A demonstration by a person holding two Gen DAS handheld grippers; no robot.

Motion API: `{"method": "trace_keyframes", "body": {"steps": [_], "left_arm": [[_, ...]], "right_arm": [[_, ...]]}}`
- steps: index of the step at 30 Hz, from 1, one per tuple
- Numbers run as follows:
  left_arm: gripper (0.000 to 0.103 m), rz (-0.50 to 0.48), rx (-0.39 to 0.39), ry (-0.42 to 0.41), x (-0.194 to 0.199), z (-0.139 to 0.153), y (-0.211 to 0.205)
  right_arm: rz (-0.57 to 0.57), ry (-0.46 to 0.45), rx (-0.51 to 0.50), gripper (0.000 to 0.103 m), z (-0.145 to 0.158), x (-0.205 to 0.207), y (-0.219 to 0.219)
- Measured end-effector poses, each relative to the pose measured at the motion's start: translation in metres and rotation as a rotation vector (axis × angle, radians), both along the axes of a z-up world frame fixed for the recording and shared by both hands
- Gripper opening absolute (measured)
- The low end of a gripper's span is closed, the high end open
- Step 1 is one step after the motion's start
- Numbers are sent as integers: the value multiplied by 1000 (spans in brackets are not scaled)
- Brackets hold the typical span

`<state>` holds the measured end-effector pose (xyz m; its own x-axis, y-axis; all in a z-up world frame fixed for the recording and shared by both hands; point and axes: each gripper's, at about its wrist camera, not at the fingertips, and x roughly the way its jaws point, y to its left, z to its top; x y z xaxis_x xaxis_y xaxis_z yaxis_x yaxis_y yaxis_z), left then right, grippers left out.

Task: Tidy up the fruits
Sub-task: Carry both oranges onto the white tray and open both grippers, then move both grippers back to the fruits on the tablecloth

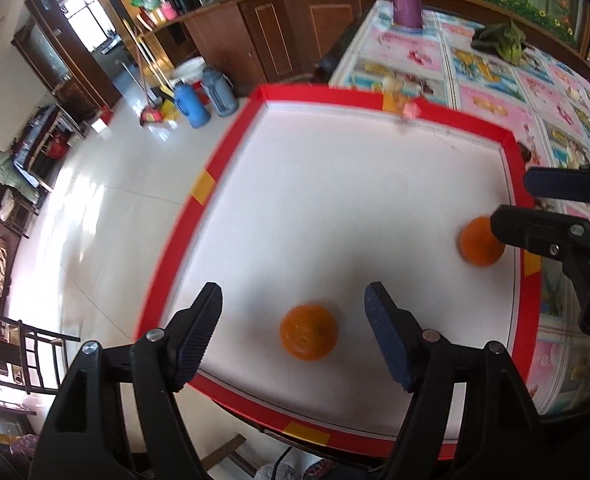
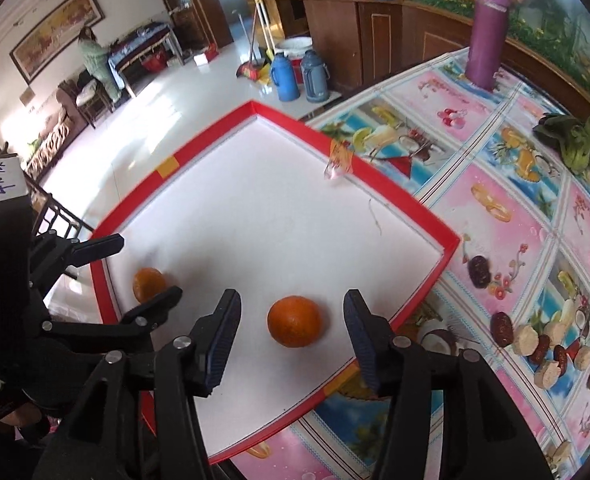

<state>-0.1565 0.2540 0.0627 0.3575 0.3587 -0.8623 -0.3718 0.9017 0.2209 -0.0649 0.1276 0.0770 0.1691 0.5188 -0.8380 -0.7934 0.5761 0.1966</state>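
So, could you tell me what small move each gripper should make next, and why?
Probably lower and shut both. The left gripper is open with one orange lying between its fingers on the white board, and the right gripper is open around the other orange. Neither fruit looks gripped yet.

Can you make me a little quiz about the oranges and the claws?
1. True or false: both claws are open.
2. How many round oranges lie on the white board with the red border?
3. What stands at the table's far end: A) a tall purple bottle, B) a yellow kettle?

Key:
1. True: the left claw and the right claw each straddle an orange without touching it.
2. Two: the left orange and the right orange.
3. A, the tall purple bottle.
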Motion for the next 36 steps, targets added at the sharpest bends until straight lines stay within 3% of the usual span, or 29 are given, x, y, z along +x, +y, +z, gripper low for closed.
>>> {"method": "trace_keyframes", "body": {"steps": [7,11,16,24,36], "left_arm": [[83,-23,104,-134,7,62,-18],[87,-74,120,-189,21,88,-39],[87,-147,103,-211,41,101,-67],[88,-262,61,-181,76,92,-117],[88,-366,-43,22,80,15,-156]], "right_arm": [[-77,-93,71,53,32,8,-30],[-135,-128,103,54,46,16,-51],[-214,-185,124,57,60,22,-87],[-347,-186,100,59,50,37,-150],[-557,-44,-16,59,-12,38,-258]]}}
